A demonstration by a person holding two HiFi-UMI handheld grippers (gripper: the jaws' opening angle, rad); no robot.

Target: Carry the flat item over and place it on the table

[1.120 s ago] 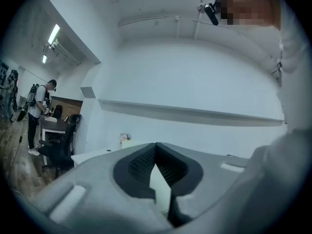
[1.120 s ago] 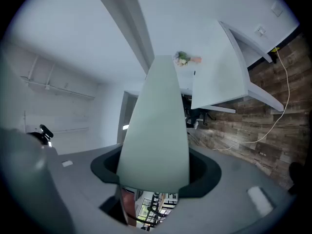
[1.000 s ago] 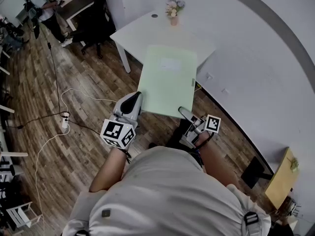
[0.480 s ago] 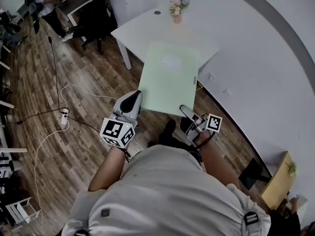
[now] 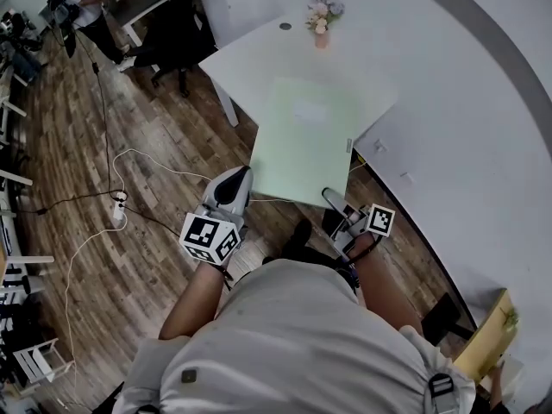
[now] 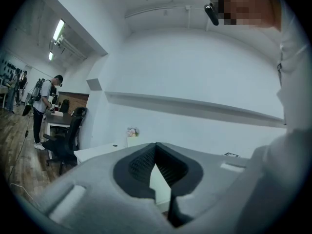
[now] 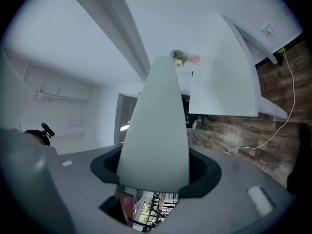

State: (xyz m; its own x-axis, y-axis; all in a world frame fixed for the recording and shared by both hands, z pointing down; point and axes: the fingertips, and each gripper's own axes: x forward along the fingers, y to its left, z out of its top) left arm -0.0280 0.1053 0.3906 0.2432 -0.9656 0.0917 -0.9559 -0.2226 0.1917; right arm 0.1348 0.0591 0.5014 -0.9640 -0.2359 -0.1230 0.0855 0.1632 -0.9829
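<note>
A pale green flat item (image 5: 309, 138) hangs level in the air, its far end over the near edge of the white table (image 5: 246, 57). My left gripper (image 5: 233, 191) is shut on its near left corner. In the left gripper view only its thin edge (image 6: 161, 183) shows between the closed jaws. My right gripper (image 5: 333, 199) is shut on the near right corner. In the right gripper view the flat item (image 7: 156, 126) runs out from between the jaws toward the table (image 7: 224, 74). A small pot of flowers (image 5: 322, 14) stands at the table's far side.
White and black cables and a power strip (image 5: 118, 210) lie on the wooden floor to the left. A person (image 5: 79, 7) stands by a dark desk and an office chair (image 5: 172, 54) at the far left. A white wall (image 5: 466, 102) runs along the right, with a yellow box (image 5: 489, 345) at its foot.
The person has stepped toward the table with the flat item still held in both grippers. Its far end now reaches over the table's near edge.
</note>
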